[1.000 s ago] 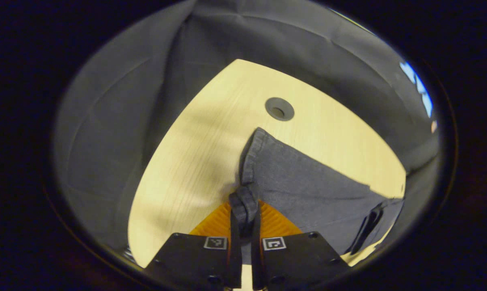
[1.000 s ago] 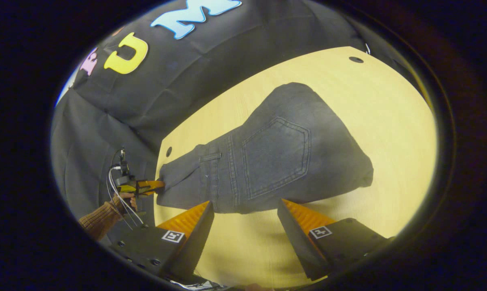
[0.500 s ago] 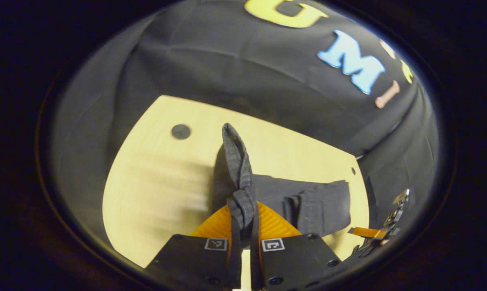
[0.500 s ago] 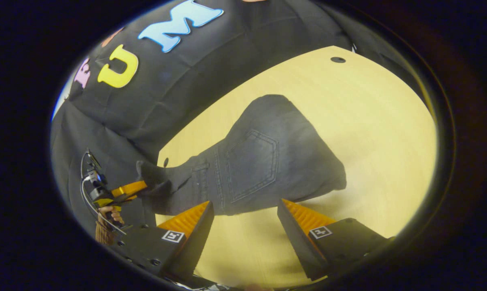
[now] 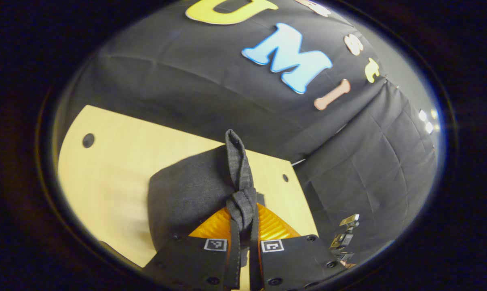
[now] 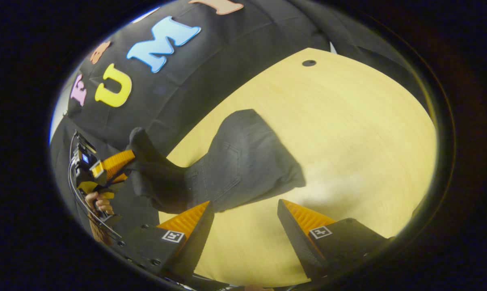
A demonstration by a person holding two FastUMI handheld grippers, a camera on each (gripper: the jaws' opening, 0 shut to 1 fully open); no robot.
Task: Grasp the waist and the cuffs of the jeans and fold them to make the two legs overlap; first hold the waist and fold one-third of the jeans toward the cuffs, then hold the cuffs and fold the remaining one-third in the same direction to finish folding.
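Left tongs (image 5: 243,210) clamped on jeans (image 6: 243,161) edge

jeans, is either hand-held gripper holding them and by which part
The left hand-held gripper is shut on the jeans, pinching a bunched hem edge. The right hand-held gripper is open, holding nothing.

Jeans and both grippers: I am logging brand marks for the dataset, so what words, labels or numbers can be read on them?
jeans: no text to read; only seams and pocket stitching show, no tag or patch.
left gripper: two coded squares on its fingers, patterns only, no words or numbers.
right gripper: two patterned squares of the same kind, no words or numbers.
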